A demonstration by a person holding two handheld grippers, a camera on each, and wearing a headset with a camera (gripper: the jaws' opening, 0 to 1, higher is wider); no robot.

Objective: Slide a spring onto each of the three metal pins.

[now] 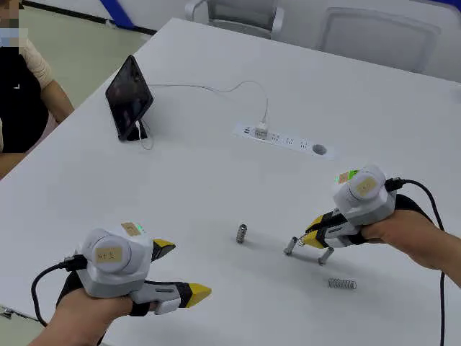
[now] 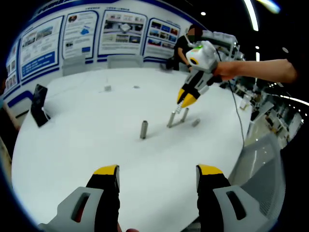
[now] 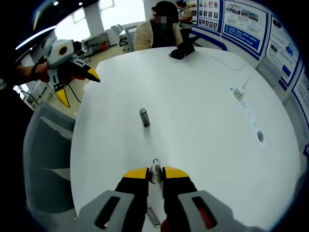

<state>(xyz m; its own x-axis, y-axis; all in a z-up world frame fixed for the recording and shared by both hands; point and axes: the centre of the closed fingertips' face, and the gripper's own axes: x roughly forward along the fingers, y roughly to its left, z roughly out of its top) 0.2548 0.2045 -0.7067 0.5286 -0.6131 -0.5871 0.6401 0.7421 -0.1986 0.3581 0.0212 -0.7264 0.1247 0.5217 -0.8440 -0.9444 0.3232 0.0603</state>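
White table (image 1: 346, 94), large. Two grey chairs (image 1: 238, 16) at far edge. Pale floor (image 1: 79, 43). Posters (image 2: 96, 34) along wall. Ceiling strip light (image 2: 251, 12) on. Mesh chair (image 3: 48, 159) beside table.

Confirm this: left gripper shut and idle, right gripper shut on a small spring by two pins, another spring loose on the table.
Not quite: the left gripper is open, jaws wide apart and empty, per the left gripper view. The rest stands: right gripper shut on the small spring by the pins, loose spring on the table.
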